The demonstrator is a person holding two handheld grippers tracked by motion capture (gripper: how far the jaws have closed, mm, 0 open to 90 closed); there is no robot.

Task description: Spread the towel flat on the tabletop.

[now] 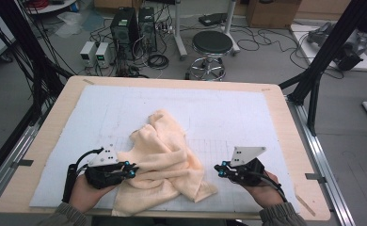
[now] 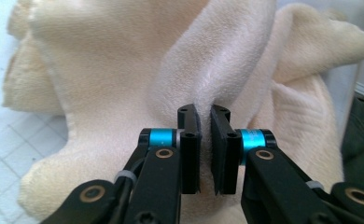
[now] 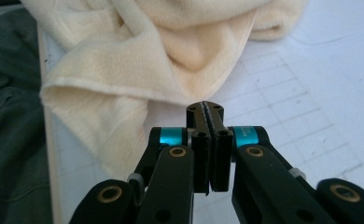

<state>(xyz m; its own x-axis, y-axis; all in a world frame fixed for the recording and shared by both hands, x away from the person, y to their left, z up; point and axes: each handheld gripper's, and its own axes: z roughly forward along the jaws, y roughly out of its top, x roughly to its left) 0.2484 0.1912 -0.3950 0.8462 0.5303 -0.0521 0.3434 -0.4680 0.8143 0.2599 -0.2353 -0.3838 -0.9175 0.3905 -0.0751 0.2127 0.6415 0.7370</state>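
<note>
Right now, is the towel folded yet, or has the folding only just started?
Only just started. The towel lies crumpled in a heap on the white mat, with no neat fold anywhere. The left gripper pinches a ridge of it. The right gripper is shut with nothing in it, beside the cloth. Spreading it flat and all the folding are left.

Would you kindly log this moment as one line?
left gripper: shut on towel fold | right gripper: shut, empty, beside towel | towel: crumpled on mat
</note>
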